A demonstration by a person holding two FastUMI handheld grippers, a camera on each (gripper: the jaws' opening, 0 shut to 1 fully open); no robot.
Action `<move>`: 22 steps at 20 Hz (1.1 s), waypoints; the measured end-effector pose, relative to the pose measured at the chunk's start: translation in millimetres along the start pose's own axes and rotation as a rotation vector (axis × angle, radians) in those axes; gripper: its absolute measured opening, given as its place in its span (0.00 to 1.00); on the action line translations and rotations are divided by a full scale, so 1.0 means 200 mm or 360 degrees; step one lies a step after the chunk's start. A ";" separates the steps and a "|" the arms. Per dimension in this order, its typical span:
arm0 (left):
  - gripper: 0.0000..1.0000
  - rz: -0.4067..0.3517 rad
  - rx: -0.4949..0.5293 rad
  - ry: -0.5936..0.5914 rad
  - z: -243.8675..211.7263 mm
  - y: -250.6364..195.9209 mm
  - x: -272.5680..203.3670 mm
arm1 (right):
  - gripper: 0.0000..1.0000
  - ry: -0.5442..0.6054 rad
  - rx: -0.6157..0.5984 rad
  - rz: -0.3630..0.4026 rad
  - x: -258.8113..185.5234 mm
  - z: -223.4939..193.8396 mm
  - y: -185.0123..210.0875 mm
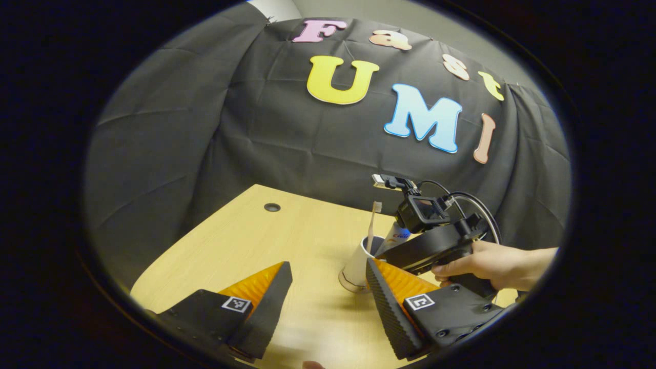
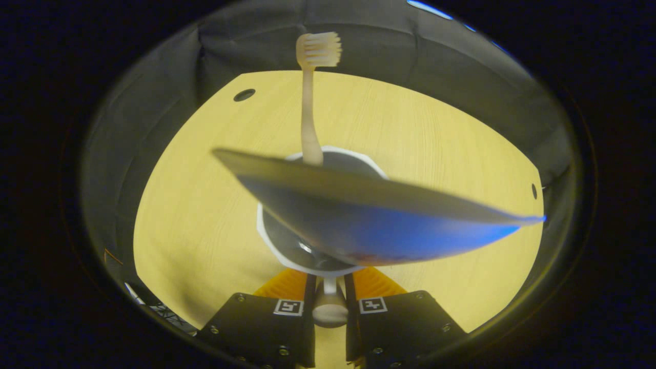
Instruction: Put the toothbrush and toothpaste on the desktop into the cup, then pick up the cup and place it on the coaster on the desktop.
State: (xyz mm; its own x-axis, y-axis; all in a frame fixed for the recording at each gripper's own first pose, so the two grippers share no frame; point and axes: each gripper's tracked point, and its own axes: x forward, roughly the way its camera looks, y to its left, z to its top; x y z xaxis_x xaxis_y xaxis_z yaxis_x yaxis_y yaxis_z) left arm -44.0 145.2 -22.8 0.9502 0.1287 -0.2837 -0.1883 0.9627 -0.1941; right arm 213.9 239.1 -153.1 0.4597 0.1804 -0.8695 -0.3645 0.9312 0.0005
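Right gripper [image 2: 328, 302] clamps the toothpaste [image 2: 369, 215] by its cap over the cup [image 1: 359, 266] mid-desktop [image 1: 287, 230], left gripper [image 1: 328, 302] gapes empty, toothbrush [image 2: 310, 102] already stands inside, so toothpaste drop and coaster move remain.

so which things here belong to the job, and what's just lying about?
Job:
- cup
- toothbrush, standing in the cup
- toothpaste, tail end toward the camera, cap end held by the right gripper over the cup
- left gripper, open, beside the cup

Just about:
- desktop
- cable hole
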 end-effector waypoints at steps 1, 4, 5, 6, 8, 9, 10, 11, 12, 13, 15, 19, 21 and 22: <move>0.93 -0.0002 -0.0004 0.0001 0.00 0.00 0.00 | 0.24 -0.0004 -0.0007 -0.0012 0.00 0.00 0.01; 0.93 -0.0018 -0.0007 0.0009 -0.01 -0.01 0.02 | 0.27 0.0003 0.0007 -0.0014 -0.02 -0.01 -0.01; 0.93 -0.0019 -0.0004 0.0007 -0.01 -0.01 0.02 | 0.28 -0.0006 0.0020 -0.0004 -0.05 -0.02 -0.02; 0.93 -0.0026 0.0000 0.0001 0.00 -0.01 0.03 | 0.30 -0.0034 0.0030 0.0020 -0.09 -0.02 -0.03; 0.93 -0.0026 0.0017 0.0006 0.00 0.00 0.04 | 0.57 -0.0074 0.0075 0.0074 -0.15 -0.05 0.00; 0.93 -0.0028 0.0030 0.0005 0.00 0.00 0.05 | 0.65 -0.0093 0.0093 0.0087 -0.19 -0.07 -0.01; 0.93 -0.0034 0.0045 -0.0001 0.01 -0.01 0.05 | 0.70 -0.0114 0.0109 0.0102 -0.22 -0.10 -0.02; 0.93 -0.0041 0.0062 -0.0008 0.02 -0.02 0.04 | 0.70 -0.0138 0.0125 0.0106 -0.26 -0.12 -0.03; 0.93 -0.0050 0.0078 -0.0014 0.03 -0.04 0.05 | 0.70 -0.0163 0.0138 0.0113 -0.30 -0.15 -0.06; 0.93 -0.0082 0.0105 -0.0026 0.05 -0.10 0.06 | 0.74 -0.0217 0.0175 0.0125 -0.38 -0.22 -0.09; 0.93 -0.0121 0.0141 -0.0037 0.07 -0.18 0.06 | 0.74 -0.0303 0.0223 0.0134 -0.50 -0.27 -0.12; 0.94 -0.0211 0.0196 -0.0076 0.11 -0.43 0.02 | 0.96 -0.0505 0.0310 0.0124 -0.81 -0.36 -0.23; 0.93 -0.0257 0.0256 -0.0125 0.15 -0.61 -0.04 | 0.96 -0.0663 0.0374 0.0102 -1.04 -0.42 -0.30; 0.94 -0.0275 0.0262 -0.0144 0.18 -0.67 -0.06 | 0.96 -0.0728 0.0382 0.0088 -1.12 -0.43 -0.33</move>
State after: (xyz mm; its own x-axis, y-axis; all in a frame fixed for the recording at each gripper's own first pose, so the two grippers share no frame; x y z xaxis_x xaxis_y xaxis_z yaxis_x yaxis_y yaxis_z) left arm -20.6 24.1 40.6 0.9846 -0.0277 -0.1727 0.0150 0.9971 -0.0747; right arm 65.8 110.4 -1.1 0.7715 0.3012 -0.5604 -0.2266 0.9532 0.2004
